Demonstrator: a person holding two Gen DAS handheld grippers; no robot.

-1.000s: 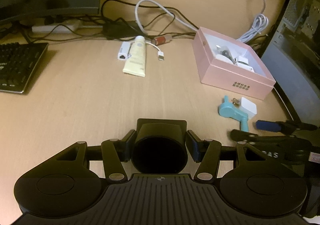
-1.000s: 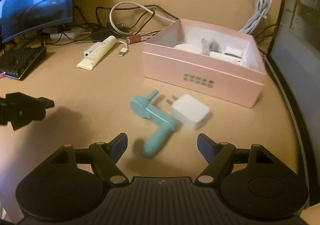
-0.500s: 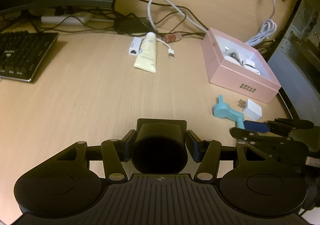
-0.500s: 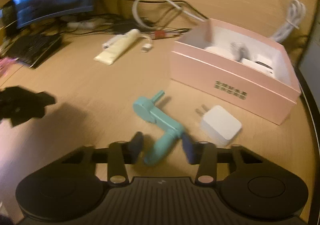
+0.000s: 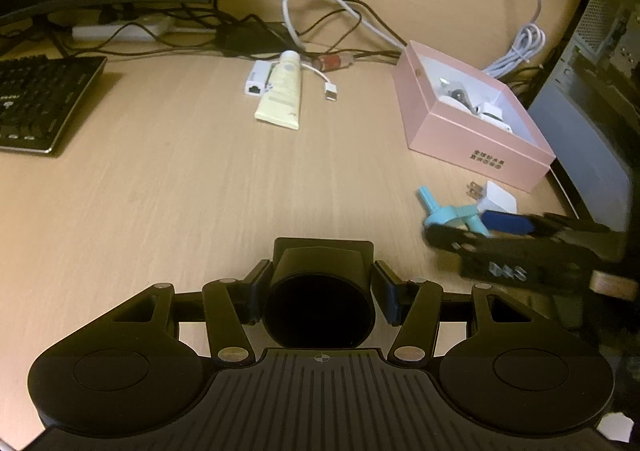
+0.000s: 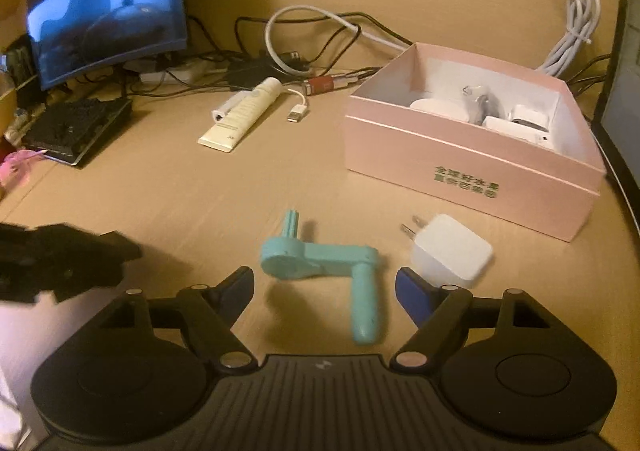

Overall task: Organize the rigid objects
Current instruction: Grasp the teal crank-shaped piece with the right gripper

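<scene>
My left tongs (image 5: 322, 285) were closed on a black cup (image 5: 320, 299), one blue pad pressed to each side of it, and held it just above the bare bench (image 5: 180, 191). My right tongs (image 6: 324, 287) stood wide apart with nothing between the pads; the teal crank (image 6: 320, 257) lay flat on the bench in the gap, its handle pointing back toward my wrist, and neither pad touched it as far as I could tell. The right-hand pad (image 6: 412, 295) sat just beside the white charger (image 6: 450, 251), close enough that I could not tell whether they met. The charger lay on its side, prongs pointing left toward the crank, and beyond it stood the pink box (image 6: 460, 167), open at the top, with several white pieces and a grey one inside. From the left wrist I saw my right tongs (image 5: 480, 229) low over the crank (image 5: 448, 213) and charger (image 5: 496, 201), in front of the box (image 5: 472, 147). Farther back a cream tube (image 5: 282, 91) lay on the bench beside a small white adapter (image 5: 256, 79), with a USB plug (image 5: 331, 93) just to its right and a tangle of cables (image 5: 320, 11) behind. A keyboard (image 5: 36, 99) lay at the far left under a monitor (image 6: 108, 7).
</scene>
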